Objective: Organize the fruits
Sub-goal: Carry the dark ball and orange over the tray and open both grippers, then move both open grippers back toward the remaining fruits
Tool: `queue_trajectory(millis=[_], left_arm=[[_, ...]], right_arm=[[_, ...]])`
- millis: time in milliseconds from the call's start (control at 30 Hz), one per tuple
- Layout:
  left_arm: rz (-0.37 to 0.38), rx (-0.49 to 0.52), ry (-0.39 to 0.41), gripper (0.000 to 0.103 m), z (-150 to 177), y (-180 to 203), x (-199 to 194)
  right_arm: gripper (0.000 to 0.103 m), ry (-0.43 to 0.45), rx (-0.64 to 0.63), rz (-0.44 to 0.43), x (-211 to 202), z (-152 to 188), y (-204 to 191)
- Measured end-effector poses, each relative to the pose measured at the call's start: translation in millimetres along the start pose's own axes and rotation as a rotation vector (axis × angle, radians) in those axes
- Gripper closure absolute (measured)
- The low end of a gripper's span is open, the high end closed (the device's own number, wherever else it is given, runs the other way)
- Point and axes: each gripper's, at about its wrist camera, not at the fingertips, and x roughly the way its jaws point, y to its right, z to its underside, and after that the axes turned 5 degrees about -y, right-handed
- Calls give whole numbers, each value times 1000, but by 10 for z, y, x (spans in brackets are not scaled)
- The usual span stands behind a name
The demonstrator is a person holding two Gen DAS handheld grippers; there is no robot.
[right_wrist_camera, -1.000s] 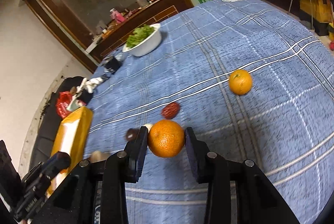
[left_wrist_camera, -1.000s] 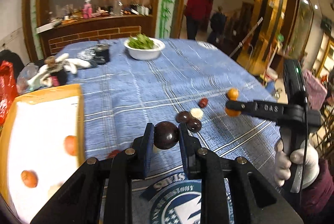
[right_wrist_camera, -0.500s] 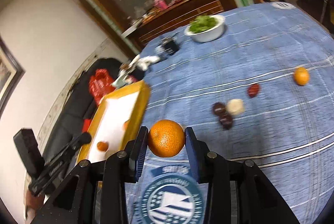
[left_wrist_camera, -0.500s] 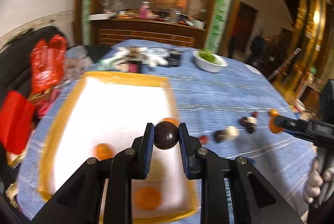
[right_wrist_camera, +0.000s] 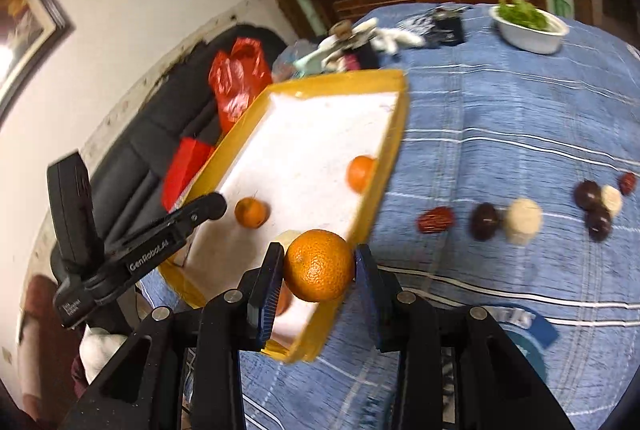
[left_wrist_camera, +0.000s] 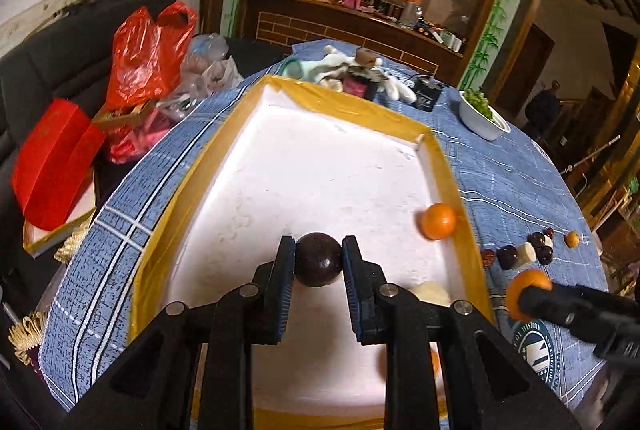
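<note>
Now left tongs (left_wrist_camera: 318,261) pinch a glossy dark ball (left_wrist_camera: 318,258), right tongs (right_wrist_camera: 319,272) a dimpled orange (right_wrist_camera: 319,265).

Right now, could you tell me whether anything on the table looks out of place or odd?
Only the unsorted fruit: several dark fruits, pale pieces and a small orange lie loose on the blue tablecloth, outside the yellow-rimmed tray. Nothing looks spilled or damaged.

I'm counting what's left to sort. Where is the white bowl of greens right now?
The white bowl of greens sits at the table's far right, beyond the yellow-rimmed tray, in both wrist views.
</note>
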Motion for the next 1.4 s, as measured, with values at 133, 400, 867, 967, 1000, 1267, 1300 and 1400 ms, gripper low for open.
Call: queue_trajectory(millis=[133,400,867,967,1000,1267,1300,1400], left_arm=[[8,-35,-7,80,-7,-171,18],[40,-78,30,48,-22,-304,-148],[100,-105,16,22,-58,-91,-440],[105,-66,29,21,-42,106,-547],[105,-45,38,21,-25,186,-591],[92,137,62,21,127,859,-706],[86,153,61,21,148,932,-710],[55,200,67,21,210,1101,-731]], right_arm=[[62,-40,-55,21,226,-6,-199],[46,-31,-146,82,400,-22,-504],[44,52,-74,83,4,72,-311],[44,78,-24,87,-137,140,-144],[43,90,-4,90,-188,164,-85],[42,158,153,131,-545,372,403],[41,167,164,139,-588,402,445],[39,192,204,153,-701,494,577]])
